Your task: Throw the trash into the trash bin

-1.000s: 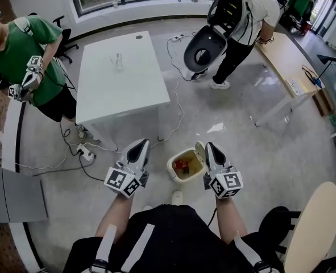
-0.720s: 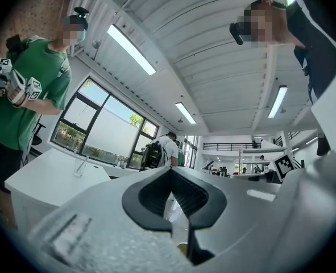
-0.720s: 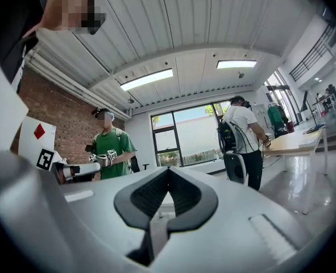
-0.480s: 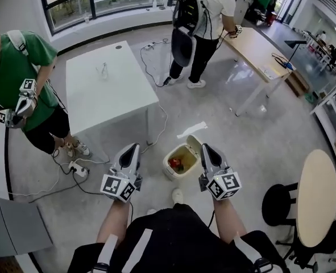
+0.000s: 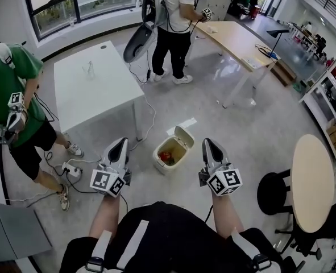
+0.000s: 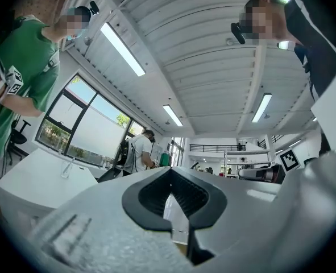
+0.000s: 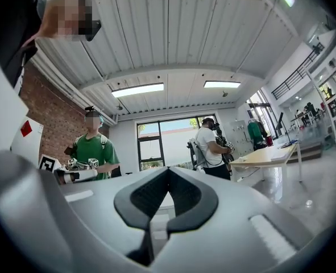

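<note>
Two closed, empty tools: left gripper [image 5: 120, 148] and right gripper [image 5: 208, 148] flank the open trash bin [image 5: 158, 163], which lies just ahead between them, seemingly holding red trash [image 5: 166, 158].

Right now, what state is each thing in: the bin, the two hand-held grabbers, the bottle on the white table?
Trash bin: lid flipped open, trash inside.
Left gripper: shut, empty.
Right gripper: shut, empty.
Clear bottle: upright on the white table.
</note>
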Available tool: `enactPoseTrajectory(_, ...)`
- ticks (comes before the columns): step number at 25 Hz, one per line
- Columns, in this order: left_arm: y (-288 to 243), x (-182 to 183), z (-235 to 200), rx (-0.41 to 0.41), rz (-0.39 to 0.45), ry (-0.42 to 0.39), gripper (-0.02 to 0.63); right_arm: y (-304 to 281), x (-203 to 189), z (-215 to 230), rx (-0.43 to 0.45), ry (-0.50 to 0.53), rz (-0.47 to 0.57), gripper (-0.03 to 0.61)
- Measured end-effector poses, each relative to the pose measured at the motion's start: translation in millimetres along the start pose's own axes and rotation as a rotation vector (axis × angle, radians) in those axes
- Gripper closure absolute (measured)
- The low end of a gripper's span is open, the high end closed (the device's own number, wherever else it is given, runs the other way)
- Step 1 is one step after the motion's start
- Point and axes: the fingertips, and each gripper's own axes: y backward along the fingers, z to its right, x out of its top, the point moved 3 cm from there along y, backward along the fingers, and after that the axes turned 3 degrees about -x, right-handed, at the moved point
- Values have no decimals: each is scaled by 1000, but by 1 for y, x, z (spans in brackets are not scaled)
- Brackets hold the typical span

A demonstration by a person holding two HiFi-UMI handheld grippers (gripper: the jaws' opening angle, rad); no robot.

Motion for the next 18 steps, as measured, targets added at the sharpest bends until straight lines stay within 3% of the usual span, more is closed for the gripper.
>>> enactPoseTrajectory(10,-25,-13,50,-21,25,-8,610,37,6,50,-14,24,12,573)
enactPoseTrajectory(18,-33,-23,70,-25,0,-2,611,47,8,63,-13,13,21,574)
